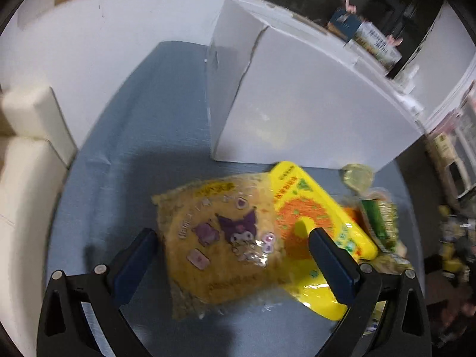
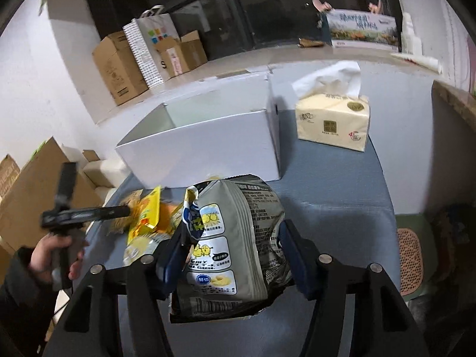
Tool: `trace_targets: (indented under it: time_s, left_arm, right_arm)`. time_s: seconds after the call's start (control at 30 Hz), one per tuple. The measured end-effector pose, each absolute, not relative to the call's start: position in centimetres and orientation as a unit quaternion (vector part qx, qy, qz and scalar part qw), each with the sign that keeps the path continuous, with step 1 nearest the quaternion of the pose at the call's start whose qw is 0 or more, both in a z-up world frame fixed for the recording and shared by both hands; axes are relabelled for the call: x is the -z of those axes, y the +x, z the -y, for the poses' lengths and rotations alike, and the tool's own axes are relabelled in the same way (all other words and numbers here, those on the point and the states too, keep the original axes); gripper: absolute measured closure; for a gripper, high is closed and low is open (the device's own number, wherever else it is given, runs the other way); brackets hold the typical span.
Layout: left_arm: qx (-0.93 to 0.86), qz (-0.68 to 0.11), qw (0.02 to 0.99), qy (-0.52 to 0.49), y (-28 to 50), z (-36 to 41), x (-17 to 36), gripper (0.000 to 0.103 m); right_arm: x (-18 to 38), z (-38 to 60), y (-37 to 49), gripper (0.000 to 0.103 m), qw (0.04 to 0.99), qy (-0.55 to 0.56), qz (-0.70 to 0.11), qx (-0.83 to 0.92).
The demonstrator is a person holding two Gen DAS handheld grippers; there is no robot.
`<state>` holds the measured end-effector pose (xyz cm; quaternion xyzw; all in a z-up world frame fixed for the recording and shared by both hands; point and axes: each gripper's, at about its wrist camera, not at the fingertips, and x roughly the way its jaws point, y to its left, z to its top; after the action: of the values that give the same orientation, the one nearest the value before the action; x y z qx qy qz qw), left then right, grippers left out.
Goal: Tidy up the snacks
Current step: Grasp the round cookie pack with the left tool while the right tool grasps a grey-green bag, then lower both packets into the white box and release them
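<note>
My left gripper [image 1: 232, 244] is open, its jaws on either side of a clear snack bag with a purple cartoon [image 1: 220, 247] lying on the blue tablecloth [image 1: 125, 154]. A yellow snack pack [image 1: 315, 223] lies partly under it, with a green-labelled packet [image 1: 377, 217] further right. My right gripper [image 2: 232, 238] is shut on a grey snack bag [image 2: 232, 244] and holds it upright above the cloth. The open white box [image 2: 208, 145] stands behind the snacks; it also shows in the left wrist view [image 1: 297, 98]. The left gripper [image 2: 86, 212] shows at the left of the right wrist view.
A tissue pack [image 2: 333, 119] stands right of the white box. Cardboard boxes [image 2: 119, 68] and a paper bag [image 2: 151, 47] sit on the floor behind. A brown carton [image 2: 38, 193] stands left of the table. A white cushioned seat [image 1: 26, 178] lies off the table's left edge.
</note>
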<state>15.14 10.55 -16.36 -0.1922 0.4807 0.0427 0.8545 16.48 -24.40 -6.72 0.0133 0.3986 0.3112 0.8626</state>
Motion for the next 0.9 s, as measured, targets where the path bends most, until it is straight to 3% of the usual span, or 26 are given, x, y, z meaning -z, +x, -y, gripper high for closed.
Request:
trace_targets:
  time_s: [0.07,0.13,0.17,0.37,0.6,0.9]
  left_arm:
    - [-0.035,-0.481,0.854,-0.196,15.2,-10.5,16.7,0.001]
    - [-0.044,-0.481,0.859,-0.171,14.9,-10.1,16.7,0.012]
    - [-0.050,-0.480,0.862,-0.158,14.8,-9.9,16.6,0.026]
    - [-0.022,-0.444,0.880,-0.168,12.7,-10.4,15.3,0.026]
    - [0.002,-0.359,0.924,-0.131,10.1,-9.0,8.6,0.026]
    - [0.036,-0.294,0.951,-0.090,16.4,-7.6,-0.9,0.026]
  right_arm:
    - [6.2,24.0,15.8,0.038,0.862,0.012,-0.392,-0.320]
    - [6.0,23.7,15.5,0.038,0.862,0.010,-0.388,-0.325]
    - [6.0,23.5,15.4,0.038,0.862,0.007,-0.386,-0.327]
    - [6.3,22.2,15.0,0.042,0.857,-0.002,-0.389,-0.338]
    - [5.3,20.5,15.5,0.043,0.859,-0.004,-0.379,-0.346]
    - [-0.5,16.3,21.0,0.043,0.871,0.016,-0.333,-0.361]
